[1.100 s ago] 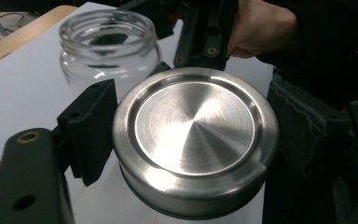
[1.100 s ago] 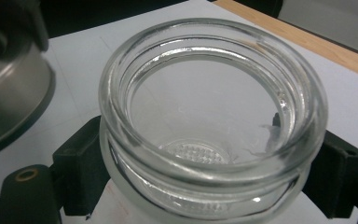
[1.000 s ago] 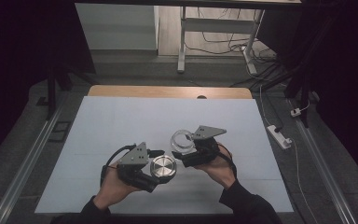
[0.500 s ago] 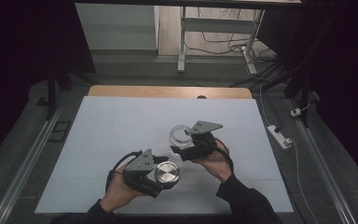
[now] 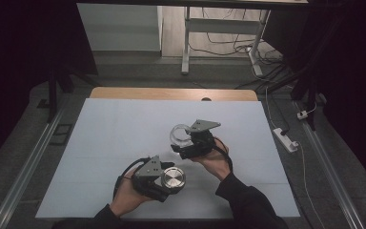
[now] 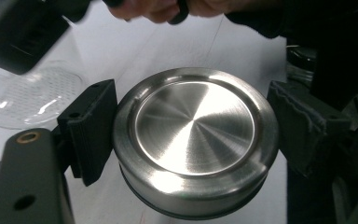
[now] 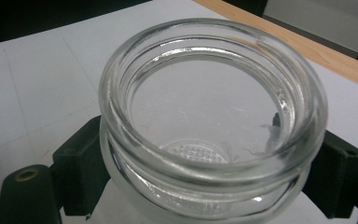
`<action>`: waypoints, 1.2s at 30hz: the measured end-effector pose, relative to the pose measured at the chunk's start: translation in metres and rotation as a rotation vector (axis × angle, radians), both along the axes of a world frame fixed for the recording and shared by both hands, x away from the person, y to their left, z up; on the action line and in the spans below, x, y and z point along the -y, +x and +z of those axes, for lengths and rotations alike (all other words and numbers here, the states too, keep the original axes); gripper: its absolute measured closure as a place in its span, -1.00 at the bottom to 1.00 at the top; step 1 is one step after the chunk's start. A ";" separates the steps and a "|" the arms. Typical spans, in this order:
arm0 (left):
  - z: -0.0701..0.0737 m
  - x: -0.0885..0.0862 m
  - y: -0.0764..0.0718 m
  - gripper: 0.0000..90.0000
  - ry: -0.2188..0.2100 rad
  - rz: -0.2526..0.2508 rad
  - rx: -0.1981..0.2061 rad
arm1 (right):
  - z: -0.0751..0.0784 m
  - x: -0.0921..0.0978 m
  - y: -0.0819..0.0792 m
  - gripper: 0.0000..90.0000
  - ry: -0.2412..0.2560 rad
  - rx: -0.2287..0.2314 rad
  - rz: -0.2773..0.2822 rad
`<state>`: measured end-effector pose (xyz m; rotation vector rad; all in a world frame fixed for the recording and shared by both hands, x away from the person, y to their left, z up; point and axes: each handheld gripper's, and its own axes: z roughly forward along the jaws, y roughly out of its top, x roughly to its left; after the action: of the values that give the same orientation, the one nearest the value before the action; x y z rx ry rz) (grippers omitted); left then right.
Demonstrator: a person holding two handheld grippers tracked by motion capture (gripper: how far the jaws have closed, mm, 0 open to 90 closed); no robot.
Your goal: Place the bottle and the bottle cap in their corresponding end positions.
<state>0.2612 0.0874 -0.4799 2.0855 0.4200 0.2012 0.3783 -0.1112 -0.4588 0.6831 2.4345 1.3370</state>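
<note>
A round brushed-steel lid [image 5: 173,178] [image 6: 196,140] sits between the two black jaws of my left gripper [image 5: 164,180] [image 6: 193,116], which is shut on its rim, near the table's front edge. Just beyond it, my right gripper [image 5: 187,143] [image 7: 209,154] is shut on a clear glass jar [image 5: 180,135] [image 7: 209,116]. The jar is empty, its mouth is open, and it is tilted. In the left gripper view the jar's dimpled base [image 6: 32,95] shows at the left, beside the lid, a short gap apart.
The white table top [image 5: 124,129] ends in a wooden strip [image 5: 171,93] at the far side. A power strip [image 5: 286,138] and cables lie on the floor at the right. A metal rail [image 5: 24,176] runs along the left.
My left gripper has carried the lid a little to the right and toward the person. The right gripper has shifted the jar slightly left and away.
</note>
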 end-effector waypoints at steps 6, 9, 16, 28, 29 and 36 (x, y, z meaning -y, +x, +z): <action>-0.014 0.004 0.007 -0.55 0.013 0.014 -0.004 | -0.004 -0.006 0.008 -0.67 -0.008 0.001 -0.005; -0.019 0.004 0.010 -0.55 0.010 0.020 -0.007 | -0.007 -0.007 0.012 -0.67 -0.013 0.000 -0.010; -0.031 0.007 0.018 -0.55 0.031 0.035 -0.020 | -0.013 -0.010 0.022 -0.67 -0.017 0.000 -0.025; -0.045 0.013 0.032 -0.55 0.077 0.052 -0.052 | -0.025 -0.017 0.034 -0.67 -0.033 0.000 -0.032; -0.046 0.013 0.033 -0.55 0.083 0.051 -0.053 | -0.027 -0.017 0.035 -0.67 -0.035 -0.001 -0.036; -0.054 0.017 0.040 -0.55 0.115 0.071 -0.079 | -0.032 -0.016 0.038 -0.67 -0.040 -0.001 -0.045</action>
<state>0.3014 0.0709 -0.5334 2.1982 0.5421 0.1890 0.4166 -0.0954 -0.4910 0.7242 2.4251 1.2675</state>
